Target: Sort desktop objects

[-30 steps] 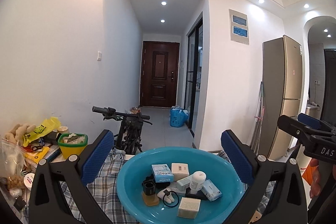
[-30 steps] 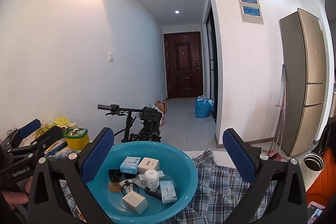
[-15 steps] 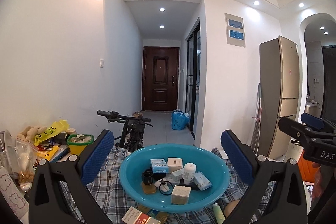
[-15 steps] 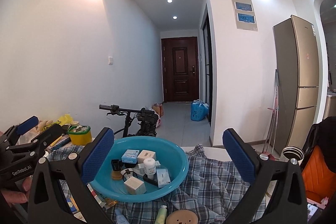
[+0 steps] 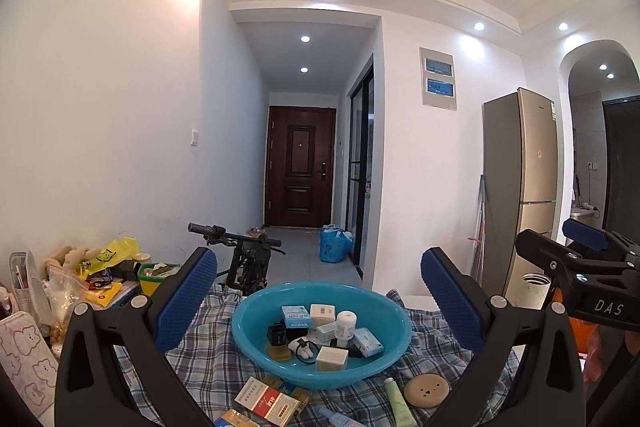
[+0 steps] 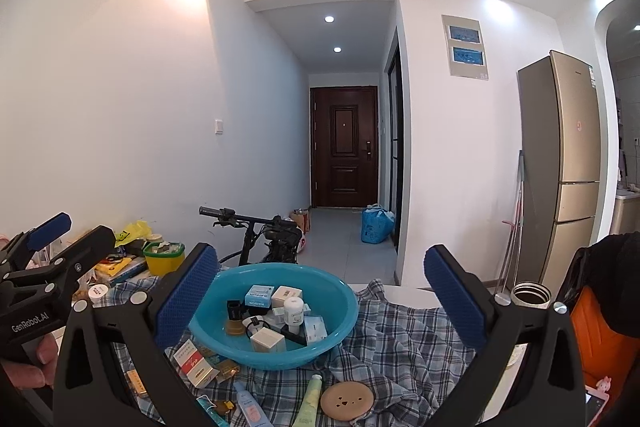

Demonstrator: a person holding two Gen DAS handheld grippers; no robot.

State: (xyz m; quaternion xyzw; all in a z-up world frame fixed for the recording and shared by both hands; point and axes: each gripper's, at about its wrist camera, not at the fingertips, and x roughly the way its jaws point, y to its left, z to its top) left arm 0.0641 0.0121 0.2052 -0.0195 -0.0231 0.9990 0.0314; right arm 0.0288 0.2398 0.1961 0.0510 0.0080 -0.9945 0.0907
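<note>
A turquoise basin stands on a checked cloth and holds several small boxes, a white bottle and a dark bottle. In front of it lie a red and white carton, a green tube and a round tan disc. My left gripper is open and empty, held above and behind the basin. My right gripper is open and empty, likewise raised.
At the left are a yellow-green tub, a yellow bag, books and a bear-print pouch. A steel flask and orange bag are at the right. A bicycle stands behind the table.
Both grippers have pulled back and up from the basin, which now looks smaller. The carton, tube and disc in front of it have come into view.
</note>
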